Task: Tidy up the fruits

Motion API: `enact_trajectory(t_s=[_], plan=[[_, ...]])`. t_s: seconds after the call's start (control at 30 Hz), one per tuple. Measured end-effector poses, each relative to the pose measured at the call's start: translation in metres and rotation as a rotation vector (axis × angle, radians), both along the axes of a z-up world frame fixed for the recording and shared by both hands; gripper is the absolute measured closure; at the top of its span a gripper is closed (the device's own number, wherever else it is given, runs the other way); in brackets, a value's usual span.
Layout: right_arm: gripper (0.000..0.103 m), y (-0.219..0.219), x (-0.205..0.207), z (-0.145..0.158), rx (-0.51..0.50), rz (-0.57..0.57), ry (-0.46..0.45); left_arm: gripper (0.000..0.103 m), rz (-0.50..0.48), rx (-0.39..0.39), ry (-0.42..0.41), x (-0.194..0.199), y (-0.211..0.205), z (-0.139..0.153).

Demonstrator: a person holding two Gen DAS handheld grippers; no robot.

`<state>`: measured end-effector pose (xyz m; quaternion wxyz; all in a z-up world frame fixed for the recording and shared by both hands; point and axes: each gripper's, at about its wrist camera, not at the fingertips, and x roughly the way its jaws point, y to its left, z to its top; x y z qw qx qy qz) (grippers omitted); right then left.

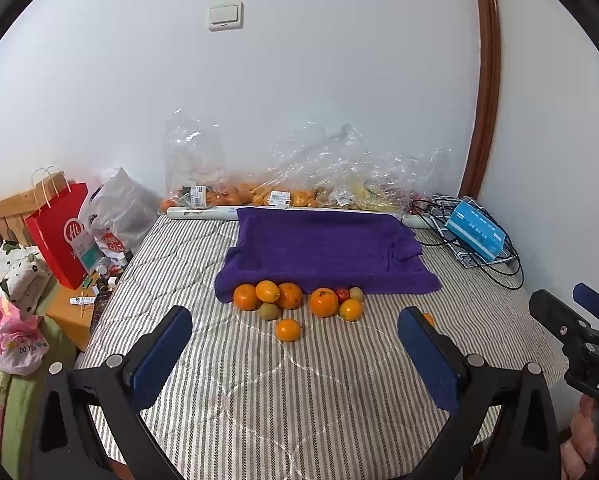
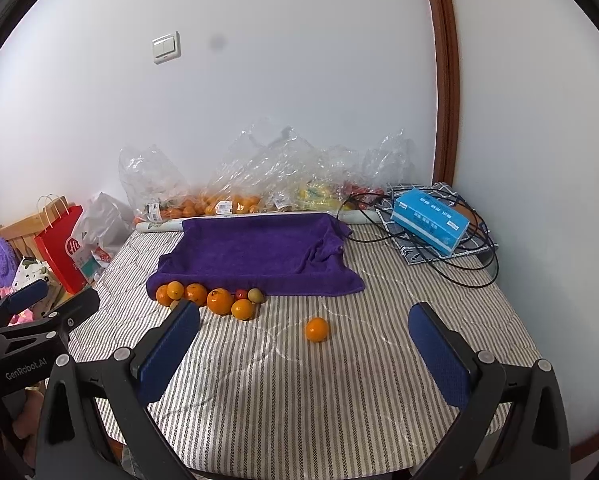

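While both sets of jaws gape wide and empty, sorting looks barely begun. From the left, the left gripper (image 1: pixel 295 344) faces the fruit cluster (image 1: pixel 295 300) bunched against the purple towel (image 1: pixel 323 248) on the striped bed (image 1: pixel 339 400); the right gripper (image 2: pixel 303 348) faces one stray orange (image 2: pixel 316 329), well apart.

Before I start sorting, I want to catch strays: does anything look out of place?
Yes. One orange lies alone on the striped cover, apart from the fruit cluster bunched along the purple towel's front edge. The towel's right corner is rumpled.
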<state>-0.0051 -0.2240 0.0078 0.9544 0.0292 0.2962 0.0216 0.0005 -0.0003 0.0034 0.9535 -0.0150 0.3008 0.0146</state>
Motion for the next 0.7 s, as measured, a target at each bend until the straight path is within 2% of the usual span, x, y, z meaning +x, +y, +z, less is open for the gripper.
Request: enact_trajectory(t_s=[0.2, 0.3, 0.4, 0.5, 0.7], plan=[[0.0, 0.0, 0.007, -0.005, -0.015, -0.013, 0.002, 0.0, 0.039, -0.005, 0.002, 0.003, 0.006, -0.003], [0.0, 0.001, 0.012, -0.006, -0.025, -0.03, -0.007, 0.0, 0.017, -0.013, -0.011, 0.007, 0.01, -0.005], [0.0, 0.002, 0.02, -0.012, -0.042, -0.061, 0.025, 0.0, -0.002, 0.012, 0.015, 0.015, 0.009, -0.009], [0.0, 0.004, 0.031, -0.021, -0.05, -0.055, 0.055, 0.0, -0.001, -0.01, 0.022, 0.024, 0.014, -0.015], [0.0, 0.006, 0.049, -0.038, -0.05, -0.04, 0.059, 0.0, 0.02, -0.038, 0.049, 0.04, 0.026, -0.03]])
